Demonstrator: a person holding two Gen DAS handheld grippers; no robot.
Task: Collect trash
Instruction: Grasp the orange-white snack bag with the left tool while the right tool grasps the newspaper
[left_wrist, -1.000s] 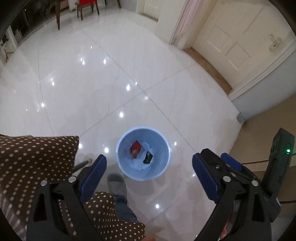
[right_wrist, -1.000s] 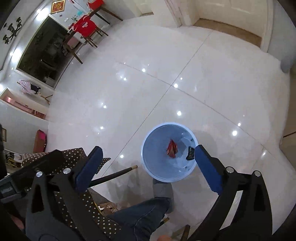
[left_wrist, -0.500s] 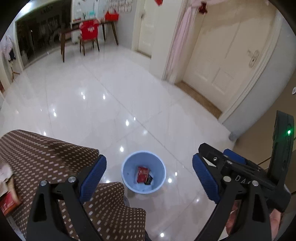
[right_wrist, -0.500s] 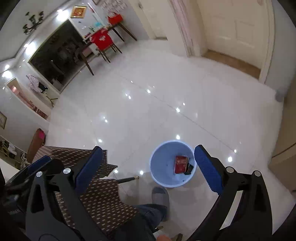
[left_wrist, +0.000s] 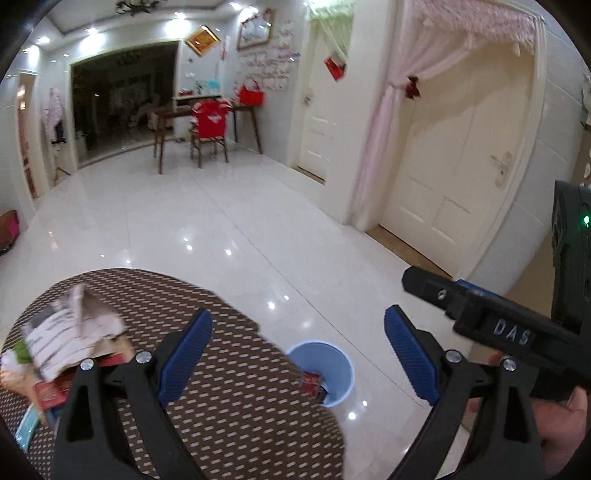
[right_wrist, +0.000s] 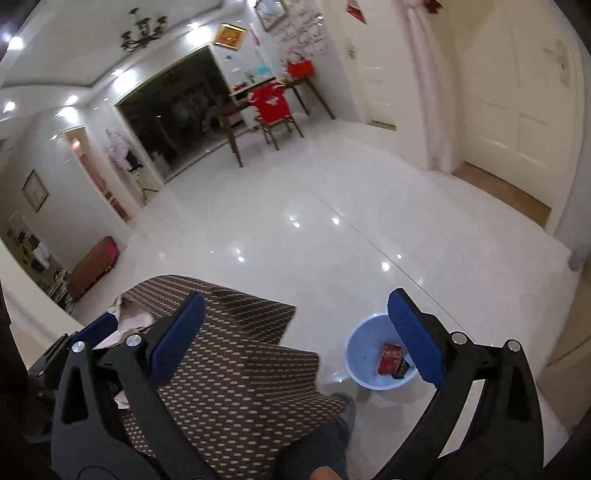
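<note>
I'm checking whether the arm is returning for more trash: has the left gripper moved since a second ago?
Yes. The left gripper has tilted up and pulled back from the blue bin, which now sits low and small, toward the dotted tablecloth.

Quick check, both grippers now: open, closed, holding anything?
Left gripper: open, holding nothing.
Right gripper: open, holding nothing.

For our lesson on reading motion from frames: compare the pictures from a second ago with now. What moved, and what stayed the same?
Both cameras tilted up from the floor, so the blue bin slid low in view and the tablecloth with its litter pile came in. Nothing was gripped or released. The left gripper and right gripper stay open and empty; the red packet stays in the bin.
</note>
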